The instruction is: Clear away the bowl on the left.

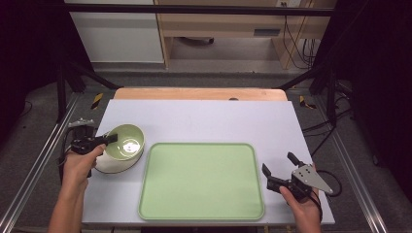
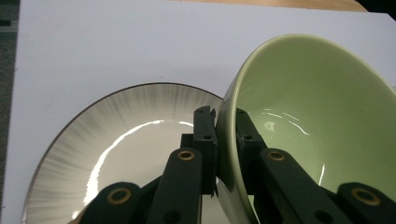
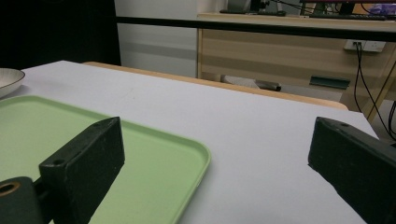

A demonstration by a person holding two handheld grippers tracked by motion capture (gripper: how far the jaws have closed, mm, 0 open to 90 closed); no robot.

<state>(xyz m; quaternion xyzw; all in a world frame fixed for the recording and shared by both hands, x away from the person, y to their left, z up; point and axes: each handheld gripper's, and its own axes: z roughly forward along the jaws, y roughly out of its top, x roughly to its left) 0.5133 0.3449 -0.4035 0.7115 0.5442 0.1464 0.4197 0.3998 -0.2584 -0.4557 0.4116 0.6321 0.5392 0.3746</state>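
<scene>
- The green bowl (image 1: 126, 141), pinched by its rim in the closed left gripper (image 2: 225, 154), is tilted above the white plate (image 2: 116, 140) at the worktop's left.
- The rim should be kept clamped and the bowl levelled when carried towards the tray (image 1: 201, 179).
- The right gripper (image 1: 279, 169) is held wide open and empty.
- Counted: one bowl, one plate, one tray.

Green bowl (image 2: 317, 121) looks glazed ceramic, v. glossy w/ sharp light streaks inside; plate (image 2: 112, 140) under it also glazed, shiny, fine grey radial streaks + thin dark rim. Tray (image 1: 201, 180) = smooth pale-green plastic, semi-matt, soft sheen at the lip; table top (image 1: 209, 121) matt white sheet, bare wood edge at the far side. Left gripper (image 2: 226, 135) & right gripper (image 3: 215, 158) jaws matt black plastic, slightly rough, brass-look rivets; grey metal plate on the right one.
</scene>
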